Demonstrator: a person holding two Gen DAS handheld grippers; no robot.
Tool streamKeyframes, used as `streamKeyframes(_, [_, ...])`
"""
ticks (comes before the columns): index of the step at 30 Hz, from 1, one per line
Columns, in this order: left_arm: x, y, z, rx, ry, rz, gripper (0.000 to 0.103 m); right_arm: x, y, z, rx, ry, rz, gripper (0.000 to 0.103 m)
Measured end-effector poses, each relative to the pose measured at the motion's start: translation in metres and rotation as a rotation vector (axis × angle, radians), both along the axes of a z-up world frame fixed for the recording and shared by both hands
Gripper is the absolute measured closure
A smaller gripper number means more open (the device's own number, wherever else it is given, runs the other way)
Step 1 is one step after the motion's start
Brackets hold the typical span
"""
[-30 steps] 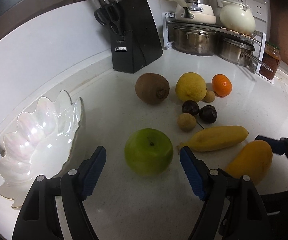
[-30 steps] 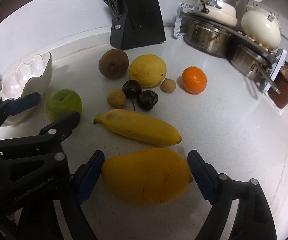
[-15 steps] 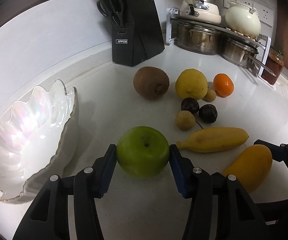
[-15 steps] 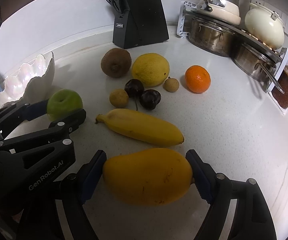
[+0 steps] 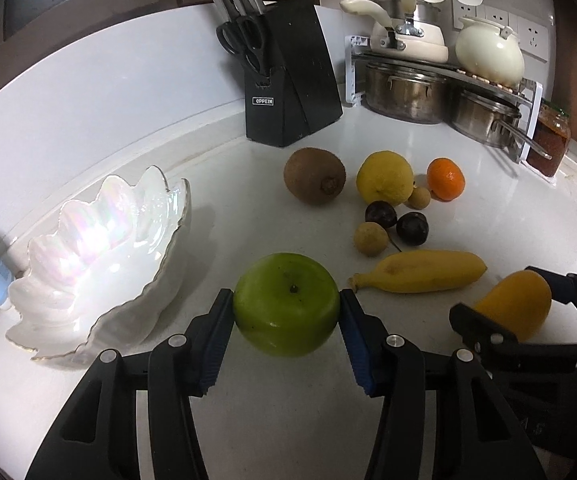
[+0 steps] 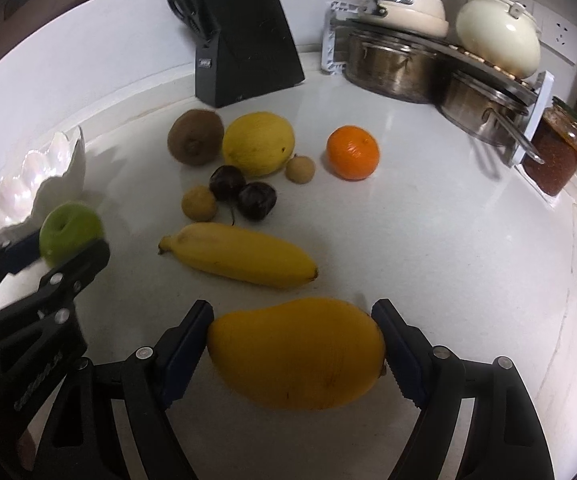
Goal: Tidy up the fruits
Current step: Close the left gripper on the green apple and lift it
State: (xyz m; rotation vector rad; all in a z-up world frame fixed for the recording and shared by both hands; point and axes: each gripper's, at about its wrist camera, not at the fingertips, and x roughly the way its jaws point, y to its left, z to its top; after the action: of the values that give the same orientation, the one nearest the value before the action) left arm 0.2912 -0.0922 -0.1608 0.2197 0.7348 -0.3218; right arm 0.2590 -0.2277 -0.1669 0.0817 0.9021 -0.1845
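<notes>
Fruits in both tools: round green apple (image 5: 285,304) clamped by the left tool (image 5: 286,308), plump yellow-orange mango (image 6: 296,352) clamped by the right tool (image 6: 293,350).

Blue pads press each fruit's widest sides; both look just clear of the white table (image 5: 488,208), though contact underneath cannot be told. The scalloped pearly white bowl (image 5: 100,264) sits just left of the left tool, so carry the apple over its rim first, lower gently, then part the fingers. Keep the right tool level and back, since the mango is heavy and smooth. The yellow banana (image 6: 238,254) lies just ahead of the right tool; avoid nudging it.
</notes>
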Motion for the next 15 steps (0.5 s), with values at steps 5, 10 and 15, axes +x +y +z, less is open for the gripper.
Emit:
streamKeyframes(5, [-0.011,0.003,0.011,-0.007,-0.03,0.021,0.051,-0.004,-0.001,0.011,0.009,-0.035,0.007,0.022])
streamKeyframes(10, [-0.022,0.012,0.019,-0.016,-0.048,0.05,0.051,-0.005,0.0,0.016,0.023,-0.049,0.029,0.024])
streamKeyframes(15, [-0.031,0.023,0.026,-0.019,-0.061,0.079,0.051,-0.009,0.007,0.021,0.029,-0.062,0.043,0.024])
